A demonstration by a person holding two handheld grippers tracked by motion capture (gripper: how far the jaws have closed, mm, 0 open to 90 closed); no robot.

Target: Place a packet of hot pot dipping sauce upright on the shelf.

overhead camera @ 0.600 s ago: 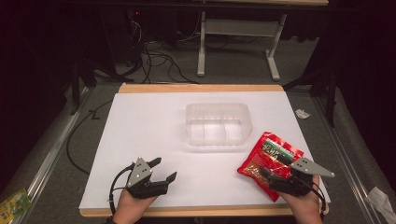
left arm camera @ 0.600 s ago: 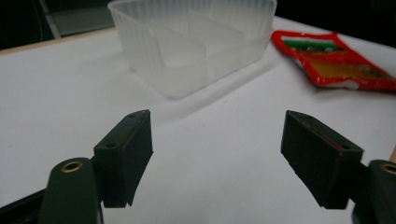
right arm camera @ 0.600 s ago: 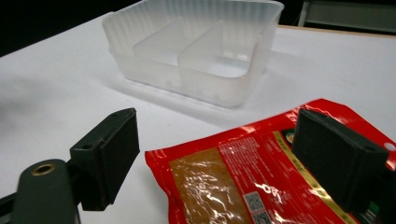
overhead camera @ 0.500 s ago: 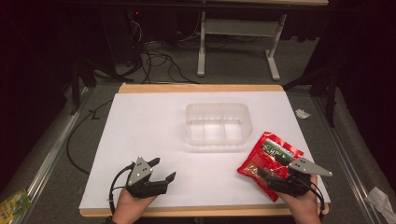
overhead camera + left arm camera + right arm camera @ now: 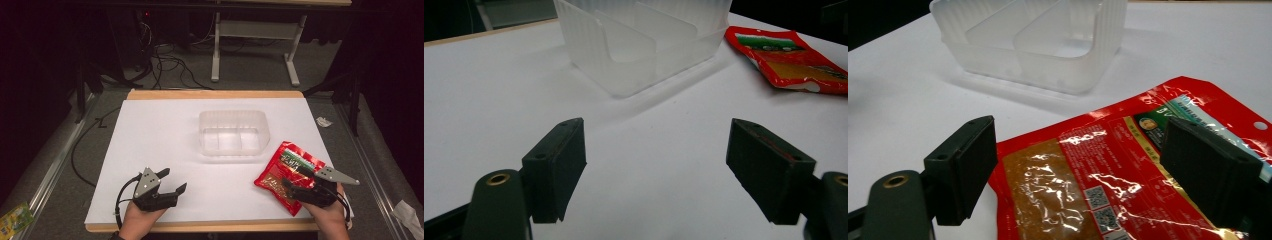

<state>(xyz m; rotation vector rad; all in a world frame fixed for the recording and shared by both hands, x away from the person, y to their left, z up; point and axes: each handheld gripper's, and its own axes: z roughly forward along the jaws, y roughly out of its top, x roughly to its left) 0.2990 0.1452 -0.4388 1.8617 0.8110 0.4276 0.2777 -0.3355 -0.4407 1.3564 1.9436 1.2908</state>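
Note:
A red snack packet (image 5: 286, 167) lies flat near the table's front right. My right gripper (image 5: 296, 177) is open, low over the packet's near end, its jaws standing either side of the packet (image 5: 1108, 170) without closing on it. A clear plastic container (image 5: 233, 132) with inner dividers sits in the middle of the white table (image 5: 150, 135). My left gripper (image 5: 173, 180) is open at the front left, with nothing between its jaws. From the left gripper (image 5: 664, 165), the container (image 5: 644, 40) is ahead and the packet (image 5: 794, 60) lies to its right. In the right gripper (image 5: 1088, 170) view, the container (image 5: 1033, 40) stands behind the packet.
A wooden edge (image 5: 215, 94) borders the table's far side. On the floor lie a green packet (image 5: 15, 217) at the left, scraps of paper (image 5: 324, 121) at the right and cables (image 5: 170, 70) beyond the table. A metal frame (image 5: 250, 45) stands behind.
The right gripper has crept slightly forward over the packet's near end. The left gripper has hardly moved.

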